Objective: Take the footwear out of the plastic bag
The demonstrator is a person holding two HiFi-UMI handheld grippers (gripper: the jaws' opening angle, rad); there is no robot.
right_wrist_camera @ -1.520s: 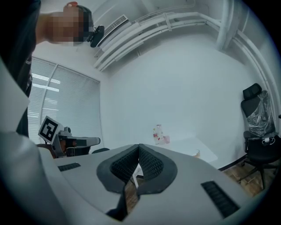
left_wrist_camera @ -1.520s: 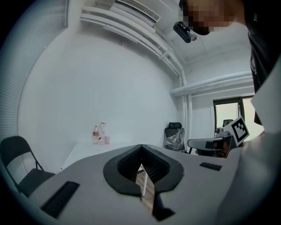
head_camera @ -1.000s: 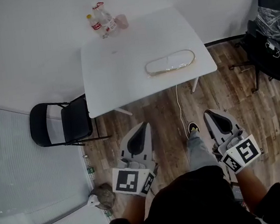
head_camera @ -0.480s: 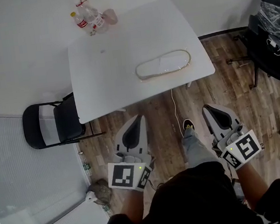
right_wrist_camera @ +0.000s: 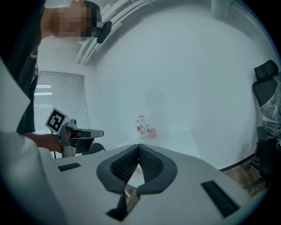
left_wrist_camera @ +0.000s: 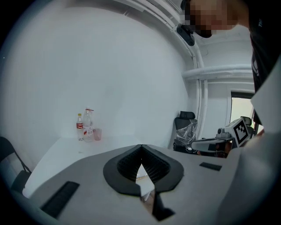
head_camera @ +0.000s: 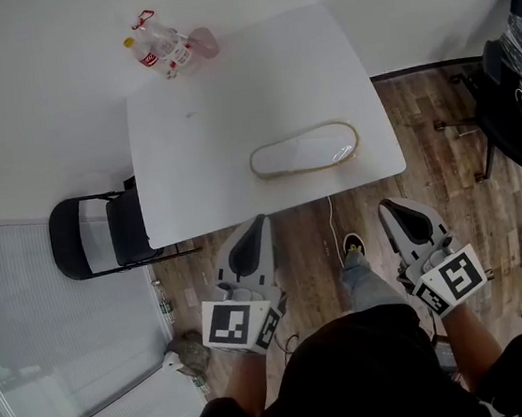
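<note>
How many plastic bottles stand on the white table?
2. Both stand at the far left corner of the white table: a small red-labelled plastic bottle and, close beside it, a taller clear plastic bottle, next to a pink cup. None appears hidden.

1. This looks like a plain office or meeting room.
2. A bare white table (head_camera: pixel 230 112) stands against white walls, on a wood-plank floor (head_camera: pixel 448 189).
3. A black folding chair (head_camera: pixel 90 238) sits beside it, and a swivel office chair (head_camera: pixel 512 96) draped in plastic stands apart.
4. Slatted window blinds (right_wrist_camera: pixel 59 90) cover one side.
5. Drink bottles (head_camera: pixel 159 53) stand at the table's far corner.
</note>
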